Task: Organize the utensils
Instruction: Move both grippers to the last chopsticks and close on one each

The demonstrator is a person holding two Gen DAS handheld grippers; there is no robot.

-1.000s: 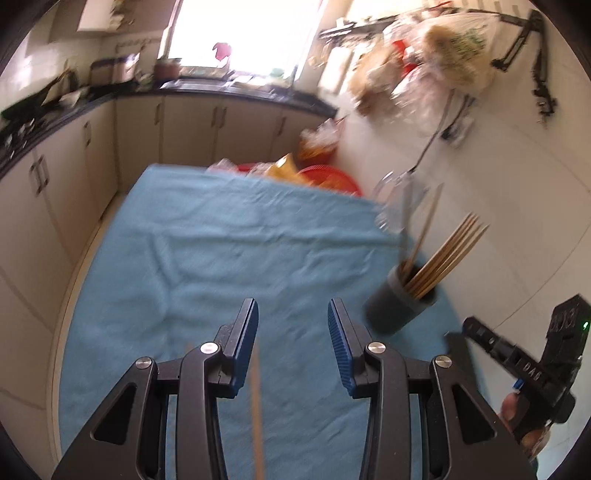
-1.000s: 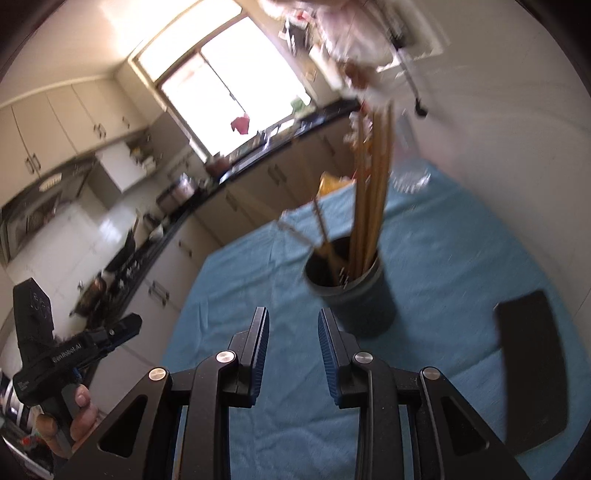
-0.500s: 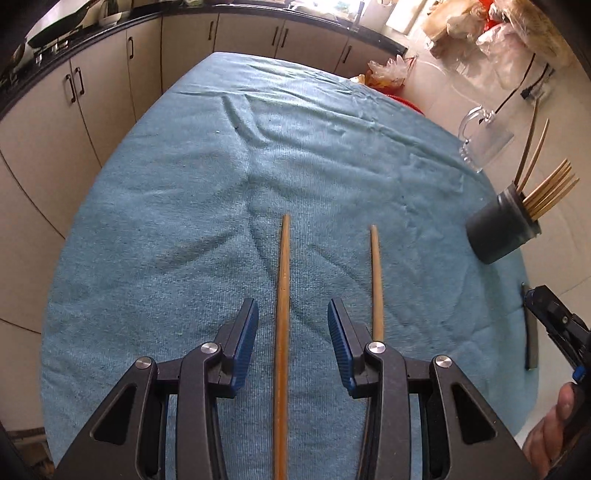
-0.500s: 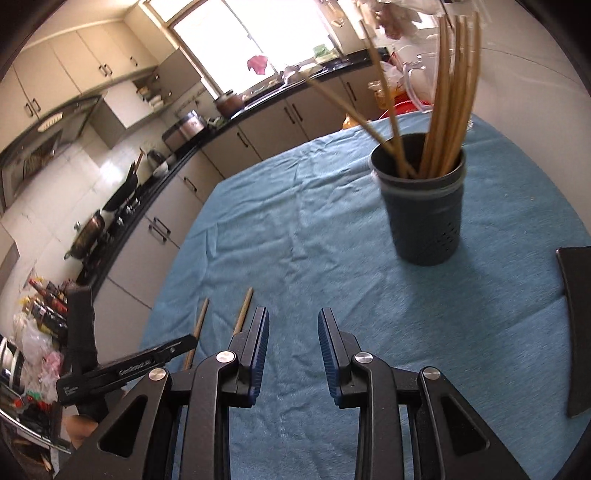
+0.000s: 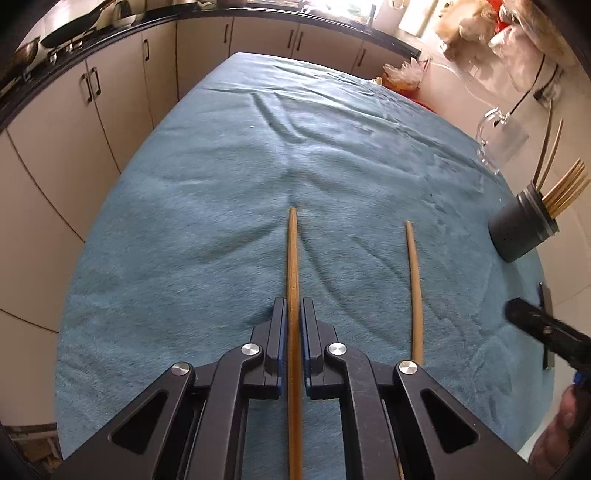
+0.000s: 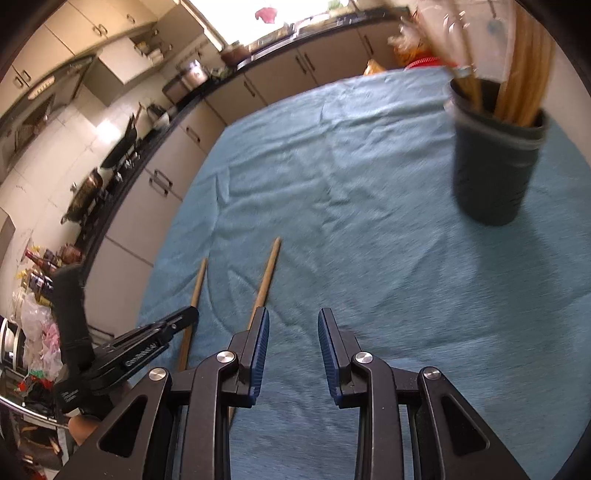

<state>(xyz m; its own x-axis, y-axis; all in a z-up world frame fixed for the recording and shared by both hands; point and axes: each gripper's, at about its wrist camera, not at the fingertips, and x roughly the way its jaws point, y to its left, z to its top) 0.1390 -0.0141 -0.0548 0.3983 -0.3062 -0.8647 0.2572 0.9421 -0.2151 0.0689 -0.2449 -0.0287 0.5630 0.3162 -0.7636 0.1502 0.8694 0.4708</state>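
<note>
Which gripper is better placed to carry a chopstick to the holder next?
Left. The left gripper has just closed its fingers on one chopstick. The right gripper is open and empty beside the other chopstick, though nearer the holder.

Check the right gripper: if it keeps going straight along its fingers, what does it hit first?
Most likely the blue cloth. The right gripper is open, empty and angled down at bare fabric. The nearer chopstick lies just off its left finger, the dark holder well off to the right. Depth is uncertain.

Home kitchen, beige cabinets (image 5: 122,92) under dark countertop (image 6: 192,99), pans on stove (image 6: 88,188), bright window (image 6: 258,14)
</note>
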